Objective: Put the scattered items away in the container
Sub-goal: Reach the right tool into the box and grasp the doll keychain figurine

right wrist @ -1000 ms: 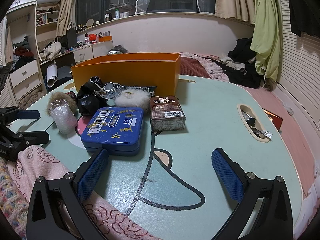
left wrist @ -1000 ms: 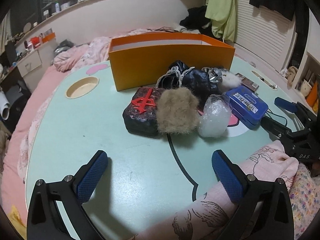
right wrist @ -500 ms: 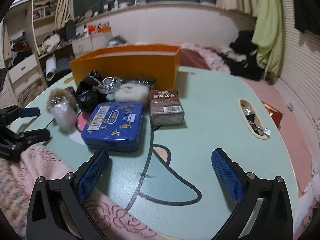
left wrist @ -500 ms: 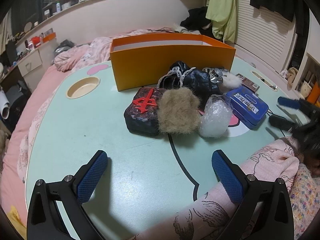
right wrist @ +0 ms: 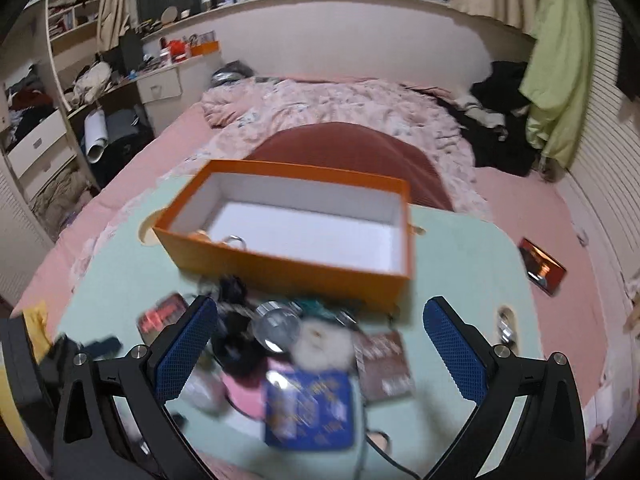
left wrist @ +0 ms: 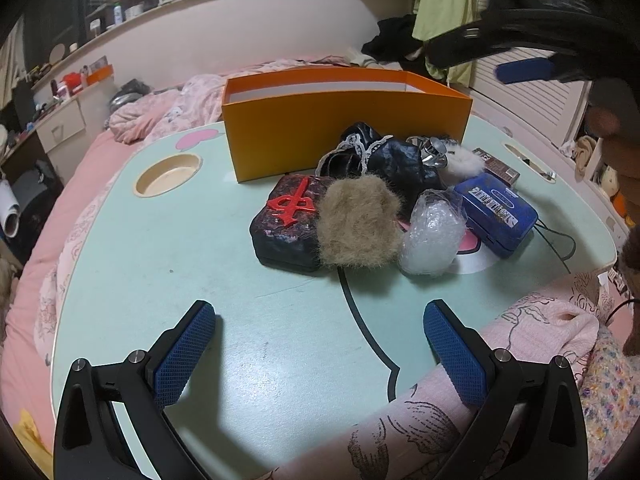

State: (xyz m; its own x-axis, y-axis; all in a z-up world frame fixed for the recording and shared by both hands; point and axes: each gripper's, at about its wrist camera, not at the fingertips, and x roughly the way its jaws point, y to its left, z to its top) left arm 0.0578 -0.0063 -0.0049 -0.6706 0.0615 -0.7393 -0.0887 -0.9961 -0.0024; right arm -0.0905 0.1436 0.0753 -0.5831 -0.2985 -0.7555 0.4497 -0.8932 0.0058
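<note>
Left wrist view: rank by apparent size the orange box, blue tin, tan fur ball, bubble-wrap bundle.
1. orange box, though farthest away
2. tan fur ball and blue tin: look alike, no ranking
3. bubble-wrap bundle

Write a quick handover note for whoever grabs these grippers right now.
Left gripper: open, empty, low over the near table.
Right gripper: open, empty, raised above the pile, facing the orange box.
Box: nearly empty; something small, blurred, sits in its near-left corner.
Still on the table in front of the box: dark case with red character, brown fur ball, bubble-wrap bundle, blue tin, black pouch, white fluff, brown packet.
Left: practically everything.
</note>
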